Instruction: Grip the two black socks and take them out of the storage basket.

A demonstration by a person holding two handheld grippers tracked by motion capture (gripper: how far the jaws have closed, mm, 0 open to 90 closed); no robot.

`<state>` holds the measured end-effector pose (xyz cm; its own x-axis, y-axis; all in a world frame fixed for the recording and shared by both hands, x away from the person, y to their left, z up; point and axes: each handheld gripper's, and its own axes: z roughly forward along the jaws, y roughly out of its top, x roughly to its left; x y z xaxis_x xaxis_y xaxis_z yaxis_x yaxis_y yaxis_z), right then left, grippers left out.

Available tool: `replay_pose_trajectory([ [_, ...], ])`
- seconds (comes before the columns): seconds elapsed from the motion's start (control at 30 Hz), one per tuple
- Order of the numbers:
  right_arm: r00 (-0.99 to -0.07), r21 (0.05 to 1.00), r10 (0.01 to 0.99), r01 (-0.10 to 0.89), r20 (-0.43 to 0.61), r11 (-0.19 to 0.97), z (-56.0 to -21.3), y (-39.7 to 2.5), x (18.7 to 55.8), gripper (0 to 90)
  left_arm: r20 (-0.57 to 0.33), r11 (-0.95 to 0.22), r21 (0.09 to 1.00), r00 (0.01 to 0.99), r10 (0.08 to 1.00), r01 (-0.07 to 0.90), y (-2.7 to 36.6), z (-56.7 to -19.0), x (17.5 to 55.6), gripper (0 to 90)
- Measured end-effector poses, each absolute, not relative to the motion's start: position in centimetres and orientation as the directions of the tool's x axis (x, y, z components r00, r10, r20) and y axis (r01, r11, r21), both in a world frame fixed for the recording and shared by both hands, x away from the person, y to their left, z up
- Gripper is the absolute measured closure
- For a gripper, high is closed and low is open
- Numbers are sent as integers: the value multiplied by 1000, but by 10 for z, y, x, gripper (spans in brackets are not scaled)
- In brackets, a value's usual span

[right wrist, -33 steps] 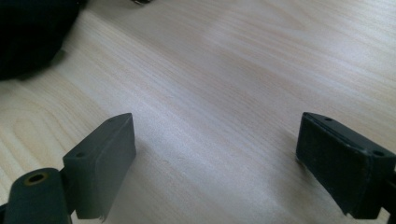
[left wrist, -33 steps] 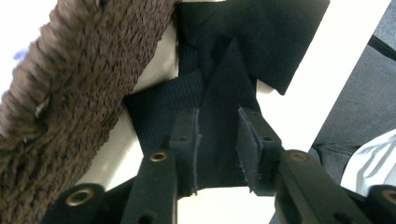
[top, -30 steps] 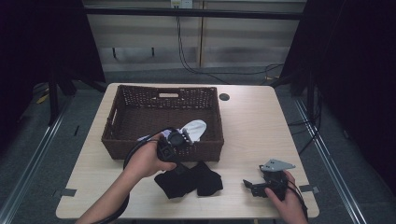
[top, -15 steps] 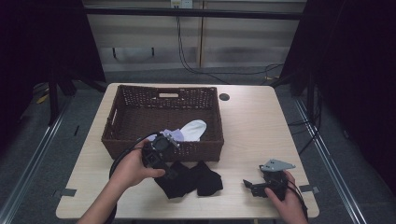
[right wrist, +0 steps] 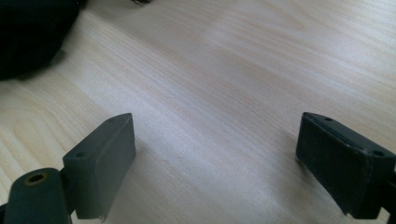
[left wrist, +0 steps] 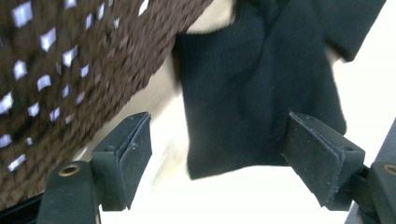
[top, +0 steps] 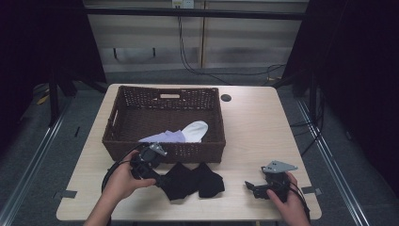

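Note:
A black cloth (top: 193, 181) lies crumpled on the table just in front of a brown wicker basket (top: 164, 151). Inside the basket lie a white sock (top: 195, 129) and a lavender cloth (top: 164, 137). My left gripper (top: 159, 178) sits low at the black cloth's left edge. In the left gripper view it (left wrist: 219, 128) is open, with the black cloth (left wrist: 261, 93) lying between and beyond its jaws and the basket wall (left wrist: 70, 70) at the left. My right gripper (top: 250, 187) rests on the table to the right of the cloth, open (right wrist: 215, 126) over bare wood.
The light wooden table (top: 254, 136) has free room to the right of the basket. A dark round grommet (top: 226, 98) sits near the back edge. The black cloth's edge (right wrist: 28, 32) shows at the upper left of the right gripper view.
My left gripper has come down from the basket's front rim to the table, at the left edge of the black cloth. The right gripper has stayed put.

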<state>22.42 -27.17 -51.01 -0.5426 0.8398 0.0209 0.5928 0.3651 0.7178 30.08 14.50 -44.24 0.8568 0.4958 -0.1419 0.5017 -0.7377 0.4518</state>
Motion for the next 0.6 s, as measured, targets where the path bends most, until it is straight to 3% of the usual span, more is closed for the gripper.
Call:
replay_pose_trajectory([
  [0.3,-542,718,840,593,21,365,-510,-272,224,112,-138,-692,485,829,542,534,168,-471,296,217],
  [0.6,-541,718,841,594,22,364,-510,-272,224,112,-84,-666,555,830,552,499,180,-488,292,173],
])
